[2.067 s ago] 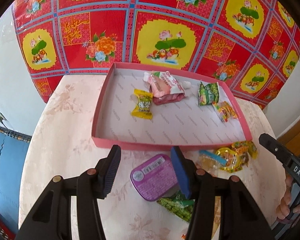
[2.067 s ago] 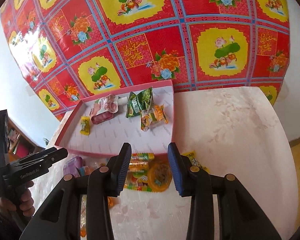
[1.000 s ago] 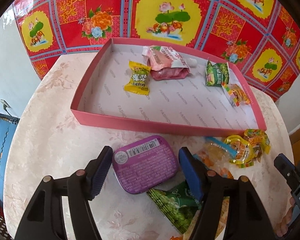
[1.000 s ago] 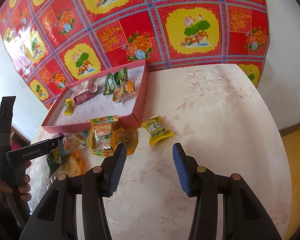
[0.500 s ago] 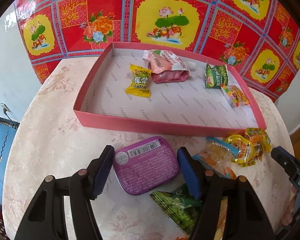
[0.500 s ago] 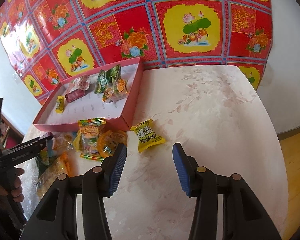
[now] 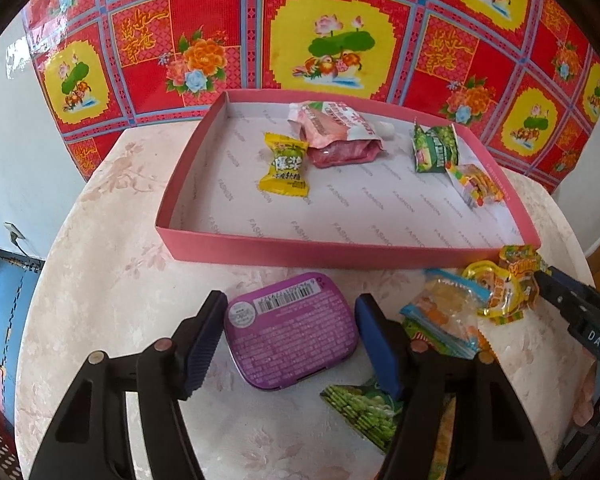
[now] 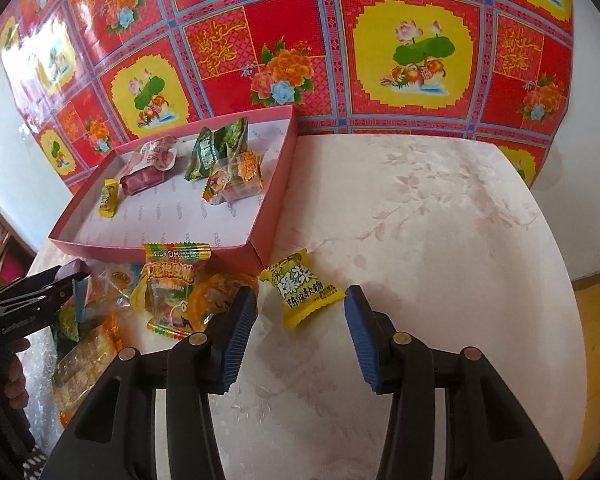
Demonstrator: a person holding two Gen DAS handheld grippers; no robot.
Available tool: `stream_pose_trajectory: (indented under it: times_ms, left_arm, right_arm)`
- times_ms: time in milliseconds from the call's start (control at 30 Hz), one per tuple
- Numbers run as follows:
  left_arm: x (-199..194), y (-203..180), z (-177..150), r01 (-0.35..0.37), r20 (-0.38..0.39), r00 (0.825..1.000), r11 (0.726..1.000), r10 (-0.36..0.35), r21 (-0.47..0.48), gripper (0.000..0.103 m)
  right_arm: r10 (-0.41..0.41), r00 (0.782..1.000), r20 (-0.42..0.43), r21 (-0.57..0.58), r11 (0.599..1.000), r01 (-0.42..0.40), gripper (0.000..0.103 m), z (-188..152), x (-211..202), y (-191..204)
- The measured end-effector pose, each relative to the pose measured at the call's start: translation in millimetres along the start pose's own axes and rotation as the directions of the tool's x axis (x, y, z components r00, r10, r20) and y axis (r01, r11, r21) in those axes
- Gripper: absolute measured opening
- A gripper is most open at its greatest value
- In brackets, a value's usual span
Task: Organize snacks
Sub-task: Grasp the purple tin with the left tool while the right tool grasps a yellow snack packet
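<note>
A pink tray (image 7: 340,250) stands at the back of the table and holds a yellow candy (image 7: 285,168), a pink pouch (image 7: 338,136), a green packet (image 7: 434,148) and a small colourful packet (image 7: 476,184). My left gripper (image 7: 290,340) is open with its jaws on either side of a purple tin (image 7: 290,330) lying on the table. My right gripper (image 8: 300,330) is open just in front of a yellow candy (image 8: 302,290) on the table by the tray's corner (image 8: 256,254).
Loose snacks lie in front of the tray: a clear packet (image 7: 440,312), a yellow-ringed packet (image 7: 500,288), a green packet (image 7: 364,408) and a colourful gummy packet (image 8: 170,284). A red patterned cloth (image 8: 340,60) hangs behind. The table's right side (image 8: 440,220) is bare.
My left gripper has moved in around the purple tin. My right gripper has swung right and closed in on the yellow candy by the tray corner.
</note>
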State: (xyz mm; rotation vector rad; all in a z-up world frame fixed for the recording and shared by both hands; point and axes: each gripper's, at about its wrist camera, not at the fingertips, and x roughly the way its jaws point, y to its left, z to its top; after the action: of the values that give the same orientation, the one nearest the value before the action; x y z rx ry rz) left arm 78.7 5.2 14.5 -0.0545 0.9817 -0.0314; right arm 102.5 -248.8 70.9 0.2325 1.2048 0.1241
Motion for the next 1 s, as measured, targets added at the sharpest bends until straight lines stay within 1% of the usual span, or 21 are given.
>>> stream_pose_trajectory:
  times_ms: [300,467,533,700,1000]
  left_arm:
    - [-1.1,1.2,-0.9,0.009,0.012,1.0,1.0,-0.009,0.012,0.07]
    - [-3.0,2.6,-2.0,0.017,0.014,1.0,1.0,-0.017,0.013,0.069]
    - [-4.4,3.7,-2.6,0.023,0.012,1.0,1.0,-0.023,0.008,0.069]
    - [-9.3,9.6,-4.3,0.038,0.009,0.999,0.999,-0.038,-0.016,0.068]
    - [-25.0,21.0,-3.1,0.047,0.037,0.998,0.998,-0.046,-0.034,0.068]
  right_arm:
    - [-0.013,1.0,0.007,-0.004,1.0,0.014,0.048,3.8,3.7,0.3]
    - [-0.042,0.999,0.011,0.022,0.999,0.042,0.033,3.4,2.3,-3.5]
    - [-0.042,0.999,0.013,0.03,0.999,0.042,0.031,1.9,1.0,-4.1]
    - [-0.031,0.999,0.02,0.055,0.998,0.029,0.03,-4.4,-4.4,-4.4]
    - [-0.032,0.999,0.036,0.075,0.997,0.029,0.03,-16.2,-18.5,-3.3]
